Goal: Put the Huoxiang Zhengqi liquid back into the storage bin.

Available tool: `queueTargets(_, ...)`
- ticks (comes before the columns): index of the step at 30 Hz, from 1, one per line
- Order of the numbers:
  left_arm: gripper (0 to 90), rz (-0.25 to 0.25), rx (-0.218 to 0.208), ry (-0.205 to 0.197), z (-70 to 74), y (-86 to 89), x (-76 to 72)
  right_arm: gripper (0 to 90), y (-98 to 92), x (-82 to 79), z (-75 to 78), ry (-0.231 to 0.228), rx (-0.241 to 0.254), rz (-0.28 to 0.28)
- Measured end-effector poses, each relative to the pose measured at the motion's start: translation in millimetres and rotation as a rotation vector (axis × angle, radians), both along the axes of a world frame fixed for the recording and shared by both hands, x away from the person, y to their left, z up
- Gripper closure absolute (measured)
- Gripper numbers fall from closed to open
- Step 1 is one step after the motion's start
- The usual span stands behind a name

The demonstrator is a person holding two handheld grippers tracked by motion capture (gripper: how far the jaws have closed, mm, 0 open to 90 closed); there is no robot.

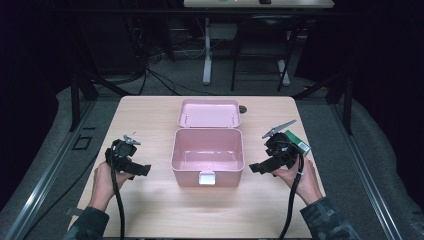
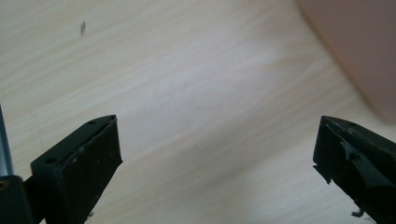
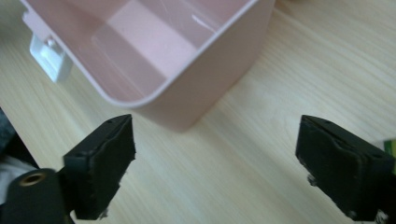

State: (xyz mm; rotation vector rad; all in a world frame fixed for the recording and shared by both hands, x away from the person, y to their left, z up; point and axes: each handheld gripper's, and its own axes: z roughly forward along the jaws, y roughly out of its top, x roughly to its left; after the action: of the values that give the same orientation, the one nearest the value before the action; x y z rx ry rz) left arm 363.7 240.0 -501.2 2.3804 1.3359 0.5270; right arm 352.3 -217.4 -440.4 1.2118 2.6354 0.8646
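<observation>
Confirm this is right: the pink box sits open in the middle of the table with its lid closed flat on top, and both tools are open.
Not quite. The pink box has its lid swung back behind it, as the high view shows. Both the left tool and right tool are open.

Lab: dark curtains (image 1: 30,60), floor cables (image 1: 150,75), rig frame (image 1: 75,100).

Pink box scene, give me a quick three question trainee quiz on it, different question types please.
1. True or false: the pink box stands with its lid open and nothing visible inside.
2. Multiple choice: the green packet lies (A) inside the box, (B) on the table by the right tool, (C) beside the left tool.
3. Fill in: the white latch sits on the box wall facing the ____.

Key: 1 true; 2 B; 3 person.
</observation>
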Motion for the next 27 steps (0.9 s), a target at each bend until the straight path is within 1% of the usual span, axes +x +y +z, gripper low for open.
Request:
queueTargets(1,0.3,0.003,0.002,-0.011,-1.2,1.3,-1.7,8.0,-2.2,-1.1,0.3,-0.002,-0.004,0.005)
queueTargets(2,0.3,0.011,-0.011,-0.012,-2.7,3.0,-3.0,6.7,-4.4,-1.7,0.6,0.013,-0.017,0.01)
queueTargets(3,0.3,0.013,-0.015,-0.014,-5.0,4.1,-3.8,6.1,-6.3,-2.0,-0.1,0.02,-0.023,0.01)
queueTargets(5,0.3,0.016,-0.001,-0.007,-10.2,4.6,-4.1,5.7,-11.1,-1.8,-0.7,0.035,-0.033,0.014)
queueTargets(7,0.3,0.013,-0.007,0.003,-15.3,4.6,-4.5,4.5,-14.4,-0.8,-1.8,0.048,-0.037,0.02)
queueTargets(9,0.3,0.011,0.004,0.004,-18.1,3.8,-6.1,4.5,-16.8,0.1,-1.8,0.066,-0.046,0.027)
queueTargets(12,0.3,0.011,0.008,0.009,-20.3,4.4,-7.6,4.1,-18.0,0.2,-0.2,0.078,-0.068,0.048)
queueTargets(15,0.3,0.014,0.001,0.011,-23.2,7.4,-9.1,3.0,-19.7,-0.4,7.3,0.088,-0.078,0.064)
queueTargets(17,0.3,0.015,-0.01,0.021,-26.4,9.7,-11.6,1.7,-21.5,0.1,15.4,0.084,-0.095,0.072)
queueTargets(18,0.3,0.011,-0.006,0.032,-27.4,10.2,-12.3,0.5,-22.2,0.5,19.6,0.085,-0.104,0.074)
queueTargets(21,0.3,0.01,-0.01,0.024,-26.3,9.5,-12.0,0.0,-23.9,2.9,30.9,0.089,-0.139,0.078)
queueTargets(23,0.3,0.005,-0.018,0.015,-24.0,8.2,-11.6,0.0,-25.0,6.1,36.2,0.103,-0.149,0.088)
queueTargets(25,0.3,-0.003,-0.016,0.014,-24.2,7.2,-11.0,0.0,-26.2,10.0,40.3,0.111,-0.163,0.096)
queueTargets(26,0.3,-0.002,-0.012,0.017,-25.0,6.8,-10.8,0.0,-26.6,11.7,42.0,0.123,-0.165,0.089)
queueTargets(27,0.3,-0.004,-0.009,0.021,-26.0,6.8,-10.5,0.0,-27.3,14.4,43.5,0.124,-0.174,0.099)
